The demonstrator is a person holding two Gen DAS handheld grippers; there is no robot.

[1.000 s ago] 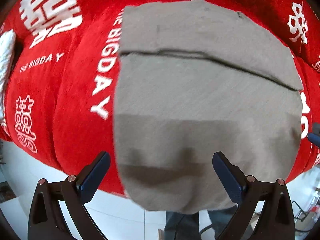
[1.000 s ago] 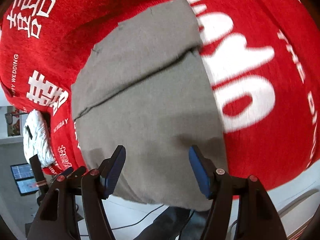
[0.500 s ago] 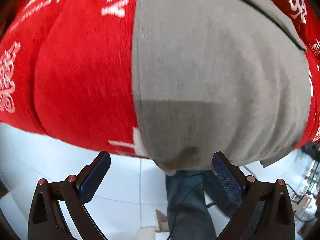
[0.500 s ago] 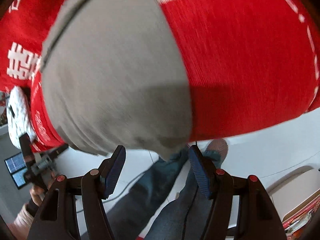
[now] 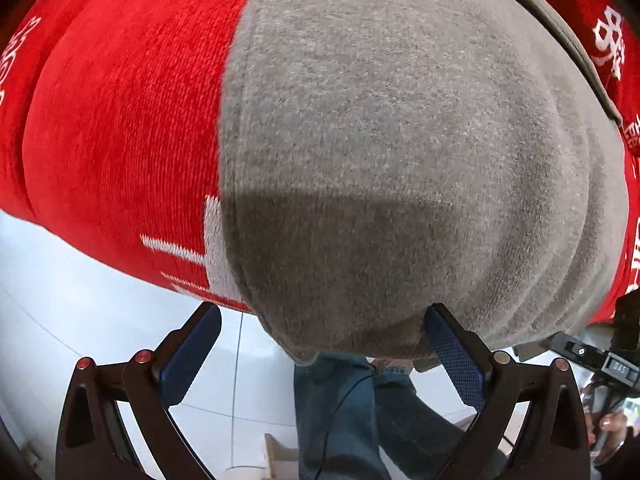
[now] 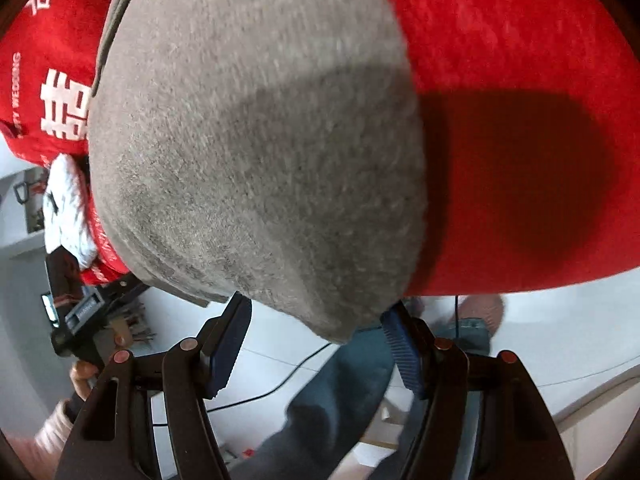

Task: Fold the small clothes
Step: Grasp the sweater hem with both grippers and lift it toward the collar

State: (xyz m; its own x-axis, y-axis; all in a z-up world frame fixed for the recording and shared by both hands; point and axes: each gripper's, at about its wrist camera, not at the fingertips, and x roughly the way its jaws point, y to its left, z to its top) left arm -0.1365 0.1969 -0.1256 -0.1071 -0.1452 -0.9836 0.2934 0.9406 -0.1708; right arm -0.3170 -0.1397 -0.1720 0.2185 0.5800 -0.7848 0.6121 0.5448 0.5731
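One grey knitted garment [image 5: 392,152], folded flat with a dark seam line across its far part, lies on a red cloth [image 5: 120,120] printed with white characters and letters. Its long axis runs from the far side of the red cloth toward the near edge, and its near end hangs slightly over that edge, pointing at both cameras. From the left wrist the grey piece fills the middle and right of the view, with red to its left; from the right wrist the same garment [image 6: 256,152] fills the middle and left, with bare red cloth [image 6: 520,120] to its right.

There are two grippers. The left gripper [image 5: 320,356] has its blue-padded jaws spread wide, one at each side of the garment's near-left corner; the right pad sits against the fabric's edge, but no pinch is seen. The right gripper [image 6: 316,344] has just been narrowing its jaws, which straddle the near-right corner of the grey fabric without yet pressing it.

Below the edge are a person's two blue-jeaned legs [image 5: 352,412] on a white floor [image 5: 100,320]. One white knitted item [image 6: 68,208] lies at the red cloth's left border.
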